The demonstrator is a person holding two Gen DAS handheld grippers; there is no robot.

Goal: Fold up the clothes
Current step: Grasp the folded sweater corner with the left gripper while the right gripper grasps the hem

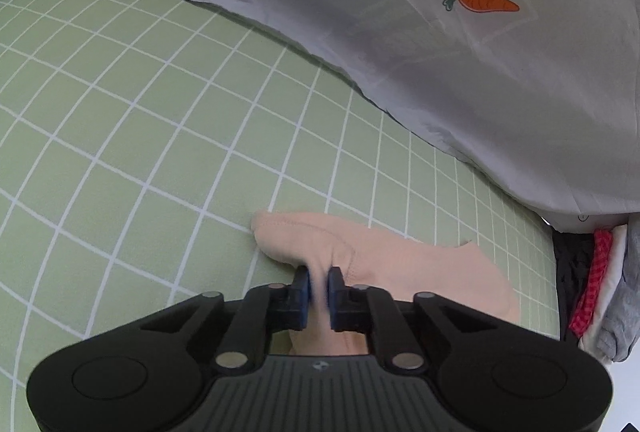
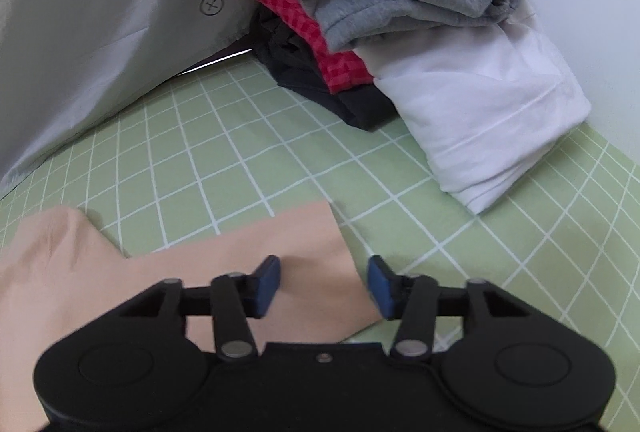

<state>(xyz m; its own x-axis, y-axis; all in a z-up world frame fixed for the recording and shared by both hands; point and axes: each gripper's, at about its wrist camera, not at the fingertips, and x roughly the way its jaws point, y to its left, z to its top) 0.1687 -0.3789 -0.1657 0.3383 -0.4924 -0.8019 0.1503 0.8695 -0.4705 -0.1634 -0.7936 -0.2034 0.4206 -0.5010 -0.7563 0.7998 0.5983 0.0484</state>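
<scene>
- Left gripper (image 1: 319,278): jaws narrowed onto a raised pinch of the peach garment (image 1: 360,252); the fabric bunches up between the blue pads (image 1: 304,288), so the cloth is held.
- Right gripper (image 2: 324,282): jaws stand partly apart, straddling the right-hand edge of the peach garment (image 2: 248,260); the pads do not press on the cloth, so nothing is held on this side.
- Peach garment: lies flat on the green grid sheet (image 1: 140,131), just in front of both grippers. All places below are given relative to it.
- White carrot-print cover (image 1: 440,51): beyond the garment, apart from it, with bare grid sheet between.
- Clothes pile (image 2: 400,31), with grey, red-checked, black and white pieces: beyond and to the right of the garment, well apart.
- Risk 1, judged: the left grip takes only a small pinch near the seam. A quick lift may let the thin fabric slide out of the pads.
- Risk 2, judged: with only one side held, any lift drags the garment askew and wrinkles the free side. Cause: the right jaws have not closed on the edge.
- Risk 3, judged: the right gripper's outer finger stands over bare sheet beside the garment edge. Closing here may catch the sheet with the garment, or miss the edge altogether.
- Pose: both grippers point steeply downward toward the garment, fingertips at or near cloth level, bodies roughly level side to side.
</scene>
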